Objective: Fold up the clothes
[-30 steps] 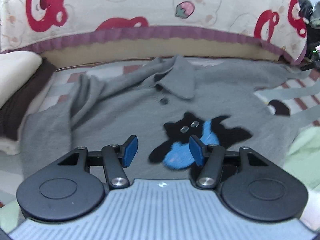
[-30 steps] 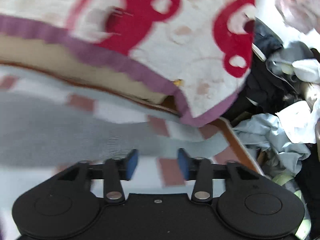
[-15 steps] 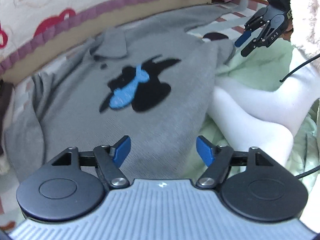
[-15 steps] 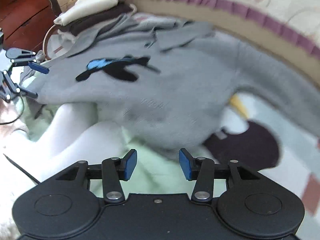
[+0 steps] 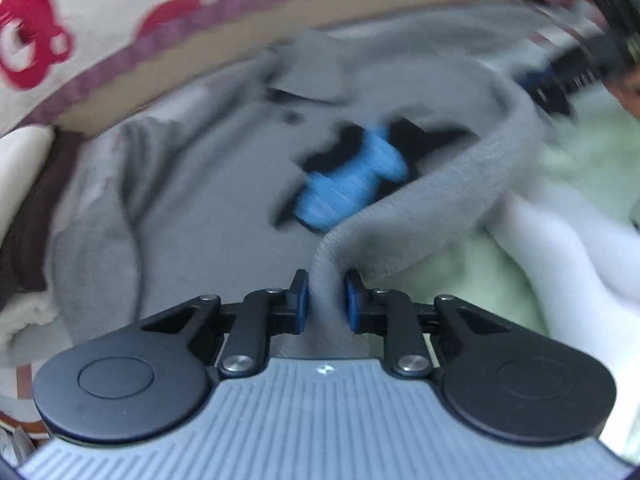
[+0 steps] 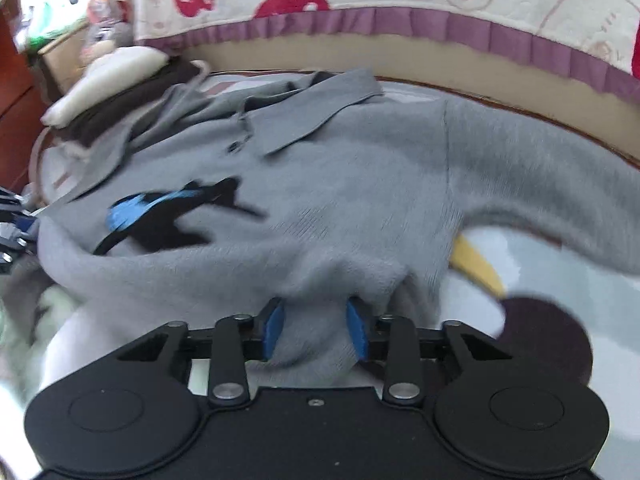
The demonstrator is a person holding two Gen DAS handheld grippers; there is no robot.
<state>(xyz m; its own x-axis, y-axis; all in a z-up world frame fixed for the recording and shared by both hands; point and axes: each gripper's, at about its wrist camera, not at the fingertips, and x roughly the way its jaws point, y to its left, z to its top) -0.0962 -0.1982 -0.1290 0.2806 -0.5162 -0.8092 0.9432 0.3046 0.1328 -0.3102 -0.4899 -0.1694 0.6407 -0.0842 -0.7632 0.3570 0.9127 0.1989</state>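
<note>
A grey collared sweater (image 5: 200, 200) with a black and blue cat patch (image 5: 352, 176) lies spread on the bed, collar toward the far side. My left gripper (image 5: 326, 300) is shut on the sweater's bottom hem and lifts it into a raised ridge. In the right wrist view the same sweater (image 6: 360, 208) fills the middle, and my right gripper (image 6: 314, 326) has its blue pads around the hem at the other bottom corner, with cloth bunched between them. The left gripper shows at the far left edge of that view (image 6: 12, 224).
A bear-print blanket with a purple border (image 6: 400, 20) runs along the far side. Folded cream and brown clothes (image 6: 108, 84) are stacked at the left. A person's white-clad legs (image 5: 560, 248) and a pale green cover (image 5: 460, 264) lie near the hem.
Both grippers have closed in on the sweater's bottom hem. The left jaws went from wide open to shut on the hem, and the right jaws now hold cloth between them.
</note>
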